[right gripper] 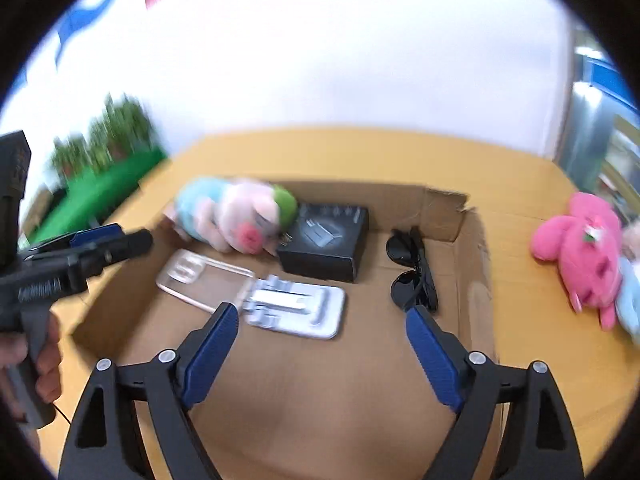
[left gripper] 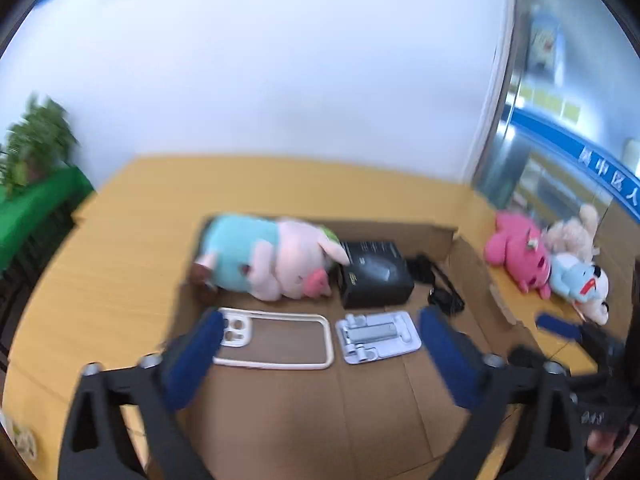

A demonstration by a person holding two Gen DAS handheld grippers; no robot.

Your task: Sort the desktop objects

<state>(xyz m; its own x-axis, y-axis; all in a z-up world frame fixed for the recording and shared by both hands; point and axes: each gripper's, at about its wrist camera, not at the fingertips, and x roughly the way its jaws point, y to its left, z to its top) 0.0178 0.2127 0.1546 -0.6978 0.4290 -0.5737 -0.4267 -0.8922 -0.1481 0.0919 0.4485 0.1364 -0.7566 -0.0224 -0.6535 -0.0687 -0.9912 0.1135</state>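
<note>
Inside, soft pig plush [left gripper: 276, 264] beside boxy black carton [left gripper: 376, 276] on corrugated cardboard; both claws [left gripper: 320, 344] [right gripper: 320, 328] agape, empty.

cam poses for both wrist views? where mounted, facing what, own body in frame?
Left wrist: behind the open left claw, tilted down into the cardboard box; right claw at right edge.
Right wrist: behind the open right claw, same tilt; left claw and a hand at left.
Shared: box, pig plush, black box, phone case.

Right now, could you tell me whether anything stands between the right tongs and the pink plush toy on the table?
Yes: the cardboard box's right wall stands between the open right tongs and the pink plush toy, which lies outside it.
</note>
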